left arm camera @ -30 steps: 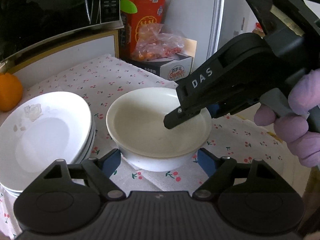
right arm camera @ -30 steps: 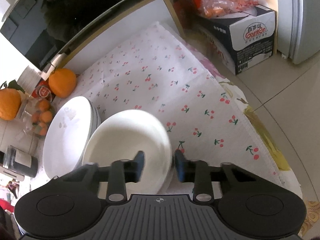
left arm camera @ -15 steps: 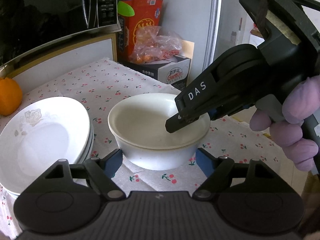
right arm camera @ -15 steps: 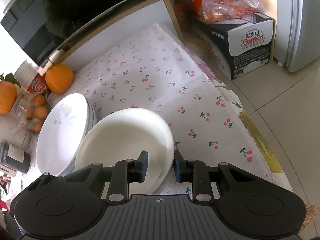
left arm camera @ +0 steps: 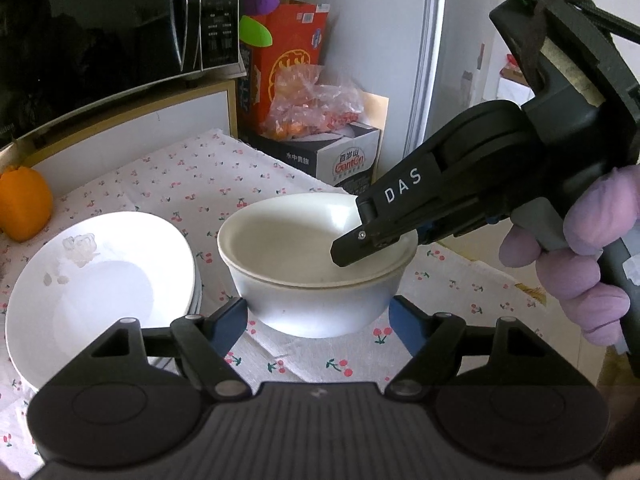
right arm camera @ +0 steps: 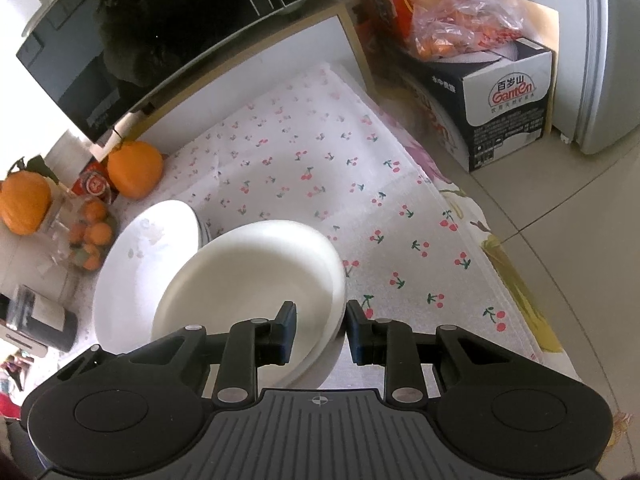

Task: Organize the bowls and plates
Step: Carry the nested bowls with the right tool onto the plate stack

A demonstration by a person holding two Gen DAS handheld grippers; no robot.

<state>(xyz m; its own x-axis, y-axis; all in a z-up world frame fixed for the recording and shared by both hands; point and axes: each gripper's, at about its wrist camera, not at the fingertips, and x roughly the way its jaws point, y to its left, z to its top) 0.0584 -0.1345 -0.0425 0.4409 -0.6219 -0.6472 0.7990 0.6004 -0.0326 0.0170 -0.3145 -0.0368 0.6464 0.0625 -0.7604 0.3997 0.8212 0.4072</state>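
The right claw (right arm camera: 320,330) is pinching the upper bowl's (left arm camera: 304,236) rim, now nested inside the lower bowl (left arm camera: 320,300) on the surface beside the plates (left arm camera: 100,292), while the left claw (left arm camera: 320,320), empty, is narrowing slightly around the stack.

Near edge of plate stack (left arm camera: 100,288) hidden behind left tongs (left arm camera: 318,322). Bowl rim (right arm camera: 256,280) partly covered where right tongs (right arm camera: 320,334) pinch it. Microwave (left arm camera: 100,28) cut off at top and left. Lower plates too thin to count.
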